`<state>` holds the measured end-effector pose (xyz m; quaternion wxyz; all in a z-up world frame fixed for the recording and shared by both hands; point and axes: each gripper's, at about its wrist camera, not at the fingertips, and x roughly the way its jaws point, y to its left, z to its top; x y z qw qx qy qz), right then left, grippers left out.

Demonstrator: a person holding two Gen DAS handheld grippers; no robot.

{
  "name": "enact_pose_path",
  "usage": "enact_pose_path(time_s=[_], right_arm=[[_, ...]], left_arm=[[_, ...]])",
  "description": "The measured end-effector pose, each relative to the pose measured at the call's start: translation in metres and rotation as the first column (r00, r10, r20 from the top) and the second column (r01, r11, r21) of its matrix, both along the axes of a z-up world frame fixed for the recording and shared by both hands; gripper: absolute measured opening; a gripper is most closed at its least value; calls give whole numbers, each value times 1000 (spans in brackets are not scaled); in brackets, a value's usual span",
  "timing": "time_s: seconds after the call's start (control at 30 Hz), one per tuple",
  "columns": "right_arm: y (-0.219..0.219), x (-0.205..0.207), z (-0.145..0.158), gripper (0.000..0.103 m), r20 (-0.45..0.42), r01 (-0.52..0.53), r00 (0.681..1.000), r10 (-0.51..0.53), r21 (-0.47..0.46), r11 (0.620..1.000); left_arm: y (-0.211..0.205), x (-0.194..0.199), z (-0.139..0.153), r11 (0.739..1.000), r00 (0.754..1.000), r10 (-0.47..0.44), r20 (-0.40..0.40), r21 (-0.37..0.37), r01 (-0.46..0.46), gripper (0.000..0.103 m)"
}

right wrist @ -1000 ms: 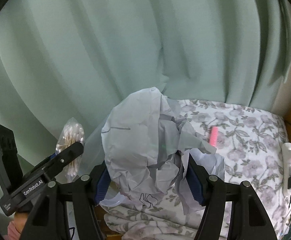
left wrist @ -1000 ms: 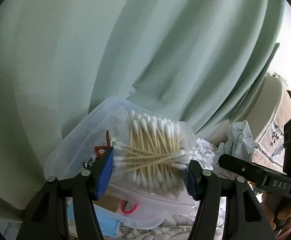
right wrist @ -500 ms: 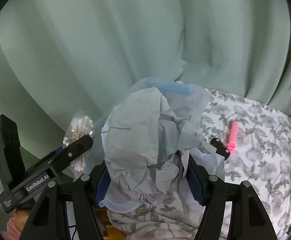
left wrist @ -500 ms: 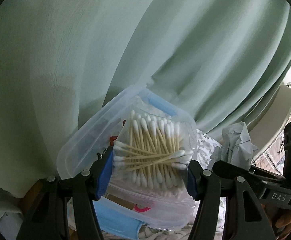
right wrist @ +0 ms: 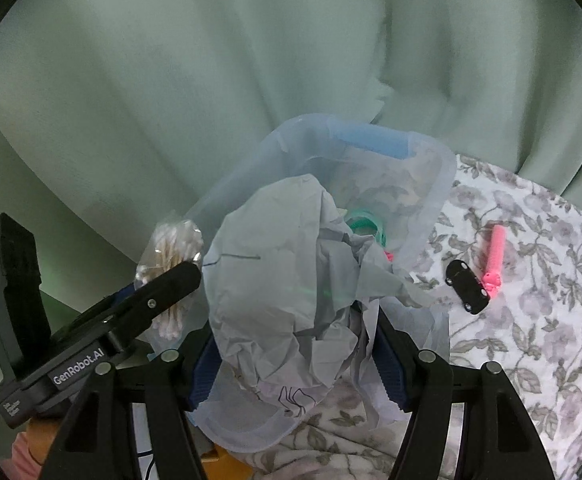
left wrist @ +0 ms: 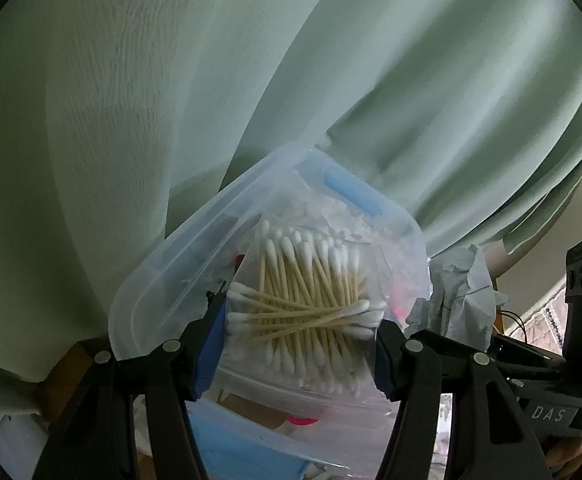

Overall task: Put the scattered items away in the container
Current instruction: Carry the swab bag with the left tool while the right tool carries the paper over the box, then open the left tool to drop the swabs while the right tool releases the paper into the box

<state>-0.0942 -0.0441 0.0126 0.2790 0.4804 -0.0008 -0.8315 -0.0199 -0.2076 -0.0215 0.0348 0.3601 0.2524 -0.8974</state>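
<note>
My left gripper (left wrist: 301,336) is shut on a clear bag of cotton swabs (left wrist: 311,304) and holds it over the clear plastic container (left wrist: 163,280), which has a blue handle (left wrist: 351,194). From the right wrist view the same bag of cotton swabs (right wrist: 171,252) shows at the left of the container (right wrist: 439,200). My right gripper (right wrist: 291,356) is shut on a crumpled sheet of paper (right wrist: 283,288), held above the container's near side. The crumpled paper (left wrist: 459,296) also appears at the right of the left wrist view. A green item (right wrist: 365,222) lies inside the container.
A pale green curtain (right wrist: 251,60) hangs close behind the container. On the floral cloth (right wrist: 531,320) to the right lie a pink clip (right wrist: 495,260) and a small black toy car (right wrist: 467,286). A wooden table edge (left wrist: 67,372) shows at lower left.
Both grippers have moved toward the container, keeping their loads. The container now fills more of both views, and the black toy car has come into the right wrist view.
</note>
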Motion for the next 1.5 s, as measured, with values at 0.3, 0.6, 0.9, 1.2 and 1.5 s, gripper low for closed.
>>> enact_pose_path(time_s=[0.3,0.6,0.9,1.2,1.5], right_arm=[[-11,-14,-10,72,-3,-32,999,32,5,999],[-21,-21,-17,72,4,-51,999,51,9,999],[-23,-19,-19,75,9,-56,998,55,12,998],[-21,-19,-18,78,11,-53,999,53,-11,999],[-22,-16,-17,80,10,-54,998,54,-22,998]], left_arm=[[-9,-2,-10,1000,999,19,28,-5,-19,64],[-13,-1,-9,999,999,28,34,-20,-28,64],[-14,-12,-11,999,999,31,39,-24,-31,64],[-18,-5,-9,999,998,38,40,-5,-37,68],[-21,2,-3,999,999,50,16,15,-50,71]])
